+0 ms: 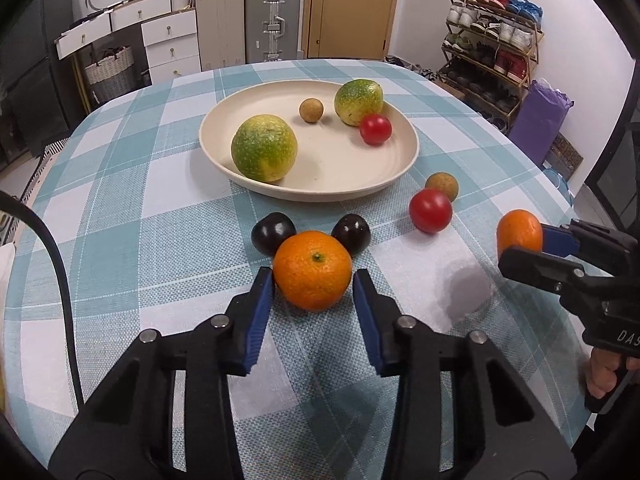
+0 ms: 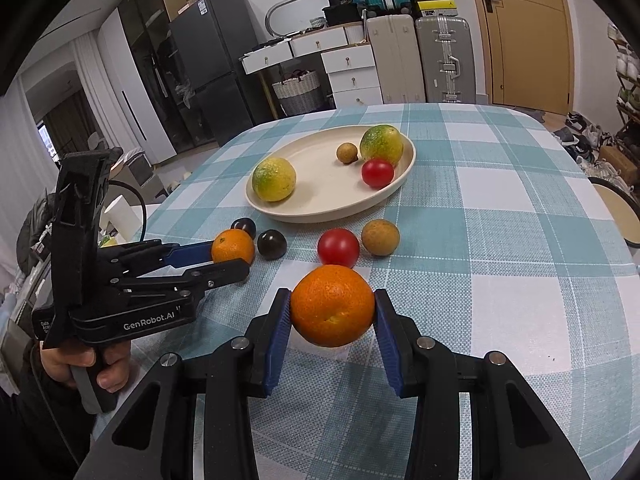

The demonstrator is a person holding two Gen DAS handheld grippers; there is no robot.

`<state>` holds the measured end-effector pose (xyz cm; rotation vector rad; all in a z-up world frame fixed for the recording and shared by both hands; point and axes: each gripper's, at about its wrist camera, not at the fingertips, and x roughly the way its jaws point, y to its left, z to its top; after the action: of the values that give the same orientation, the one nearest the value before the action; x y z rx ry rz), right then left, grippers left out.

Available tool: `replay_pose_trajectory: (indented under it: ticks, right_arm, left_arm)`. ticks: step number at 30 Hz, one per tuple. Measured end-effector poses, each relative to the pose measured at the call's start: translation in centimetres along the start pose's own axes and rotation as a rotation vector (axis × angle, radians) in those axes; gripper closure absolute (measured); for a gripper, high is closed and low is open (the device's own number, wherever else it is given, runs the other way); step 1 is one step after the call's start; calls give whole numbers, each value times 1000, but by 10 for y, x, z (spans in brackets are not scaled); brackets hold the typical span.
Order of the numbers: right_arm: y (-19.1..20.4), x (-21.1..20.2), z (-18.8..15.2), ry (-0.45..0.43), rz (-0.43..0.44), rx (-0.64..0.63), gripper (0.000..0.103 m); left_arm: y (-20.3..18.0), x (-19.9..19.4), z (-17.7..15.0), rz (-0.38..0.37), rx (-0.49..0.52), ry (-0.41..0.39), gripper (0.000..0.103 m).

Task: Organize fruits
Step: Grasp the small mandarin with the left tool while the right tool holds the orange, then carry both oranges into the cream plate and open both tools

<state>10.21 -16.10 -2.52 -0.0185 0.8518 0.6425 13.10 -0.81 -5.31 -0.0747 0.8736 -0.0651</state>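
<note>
Your left gripper (image 1: 313, 280) is clamped on the near orange (image 1: 313, 269) resting on the tablecloth, your right gripper (image 2: 333, 307) holds the other orange (image 2: 332, 305) aloft, and the plate (image 1: 408, 160) lies straight ahead beyond both.

Teal-and-white checked cloth (image 1: 160, 220). Cream plate (image 1: 224, 120) with two green-yellow mottled citrus (image 1: 264, 148) (image 1: 359, 102), a tan longan (image 1: 311, 110), a red tomato (image 1: 375, 129). On the cloth: two orange mandarins (image 1: 313, 270) (image 2: 332, 306), two near-black plums (image 1: 273, 232) (image 1: 351, 233), a red tomato (image 1: 430, 210), a greenish-tan fruit (image 1: 441, 186). Black grippers, blue pads (image 1: 262, 300).
</note>
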Motion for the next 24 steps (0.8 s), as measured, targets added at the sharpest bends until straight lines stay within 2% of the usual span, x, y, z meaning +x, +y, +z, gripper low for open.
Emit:
replay_pose_trajectory:
  ticks: [12, 24]
  right_arm:
    - [-1, 3, 0, 5, 0, 3, 62]
    - [-3, 0, 0, -8, -6, 9, 62]
  left_arm:
    - [-2, -9, -1, -42, 13, -31, 69]
    - [-1, -27, 1, -43, 23, -90, 69]
